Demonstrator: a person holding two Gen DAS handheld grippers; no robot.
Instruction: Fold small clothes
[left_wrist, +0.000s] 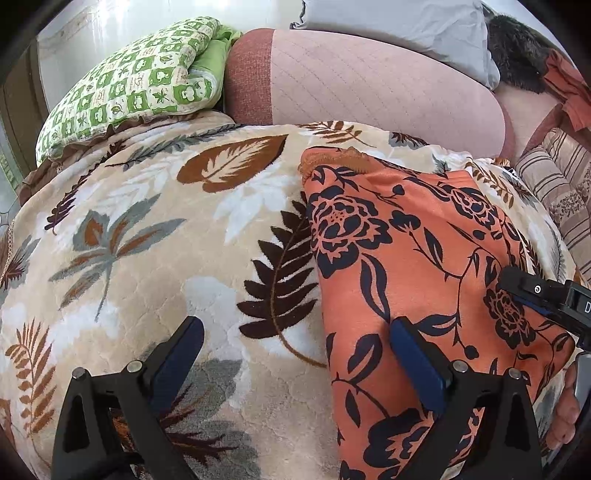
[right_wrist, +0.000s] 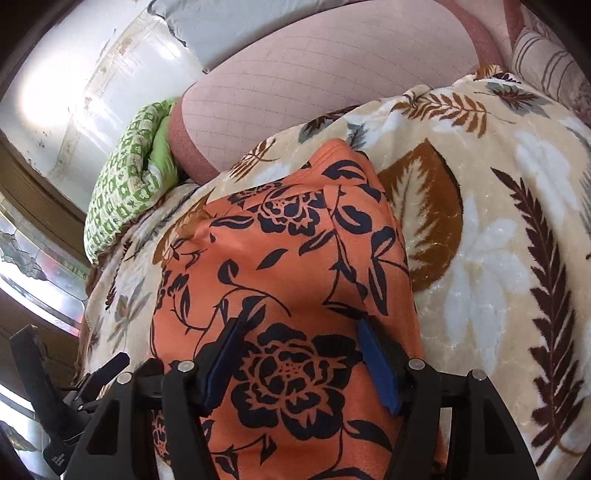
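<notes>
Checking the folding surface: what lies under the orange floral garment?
The orange floral garment lies on the leaf-print blanket. Whatever sits beneath the garment's middle is covered.

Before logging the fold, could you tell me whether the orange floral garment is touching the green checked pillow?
Apart. In the right wrist view, the orange floral garment lies on the leaf-print blanket, with blanket showing between it and the green checked pillow.

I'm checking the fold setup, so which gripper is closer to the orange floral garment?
Right. The right gripper is open directly over the orange floral garment, both fingers above the cloth. The left gripper straddles its edge, one finger over the leaf-print blanket.
</notes>
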